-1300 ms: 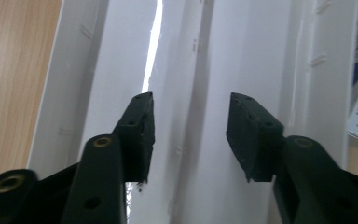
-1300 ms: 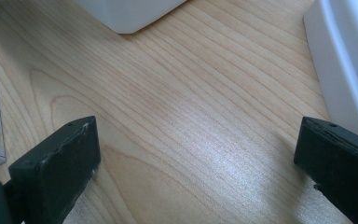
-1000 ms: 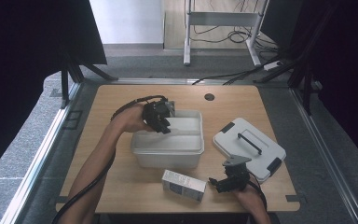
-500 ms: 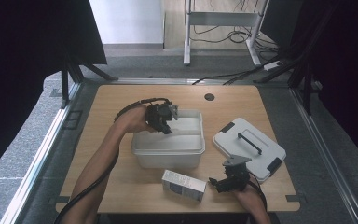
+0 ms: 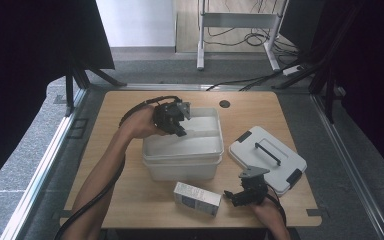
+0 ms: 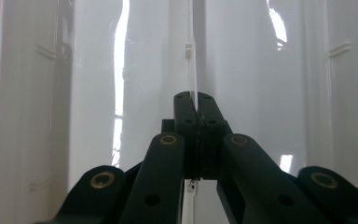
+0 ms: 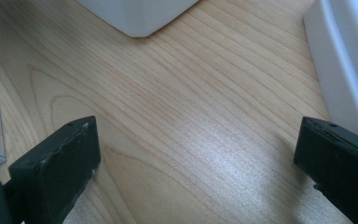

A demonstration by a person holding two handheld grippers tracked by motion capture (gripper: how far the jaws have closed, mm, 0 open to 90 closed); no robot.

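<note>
We judge the work barely begun: the left tongs are clamped on the thin white divider inside the bin on the surface, while the right tongs gape empty, box and lid untouched.

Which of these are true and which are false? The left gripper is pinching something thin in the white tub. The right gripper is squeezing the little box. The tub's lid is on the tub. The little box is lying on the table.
1. True: the left gripper is shut on a thin clear divider inside the white tub.
2. False: the right gripper is open over bare table, beside the little box.
3. False: the lid lies on the table beside the tub.
4. True.
</note>
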